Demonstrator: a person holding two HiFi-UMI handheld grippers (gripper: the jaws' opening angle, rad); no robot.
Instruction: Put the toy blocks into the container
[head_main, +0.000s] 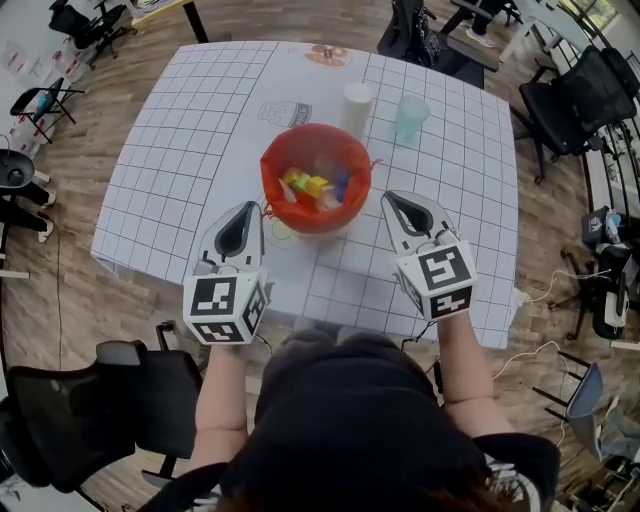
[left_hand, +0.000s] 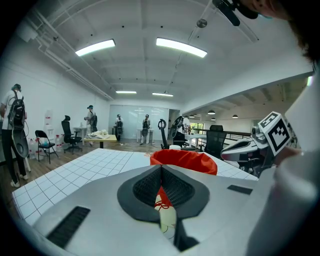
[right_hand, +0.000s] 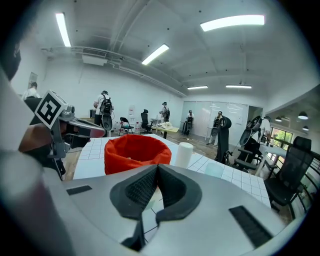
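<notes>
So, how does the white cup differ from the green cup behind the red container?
The white cup is opaque; the green cup is translucent. The white cup looks taller than the green cup. Both stand upright behind the red container.

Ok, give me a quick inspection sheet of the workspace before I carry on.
Surface: table under a white grid cover; no loose blocks seen on it.
Job's things: red container mid-table, upright and open; coloured blocks lie inside.
Clutter: white cup and teal cup, upright, beyond the container and apart from it.
Grippers: left gripper and right gripper both shut with nothing between the jaws, flanking the container's near side.
Cables: white cables on the floor right of the table; none seen on the table.
Surroundings: wood floor, black chairs around the table, people standing far off.
</notes>
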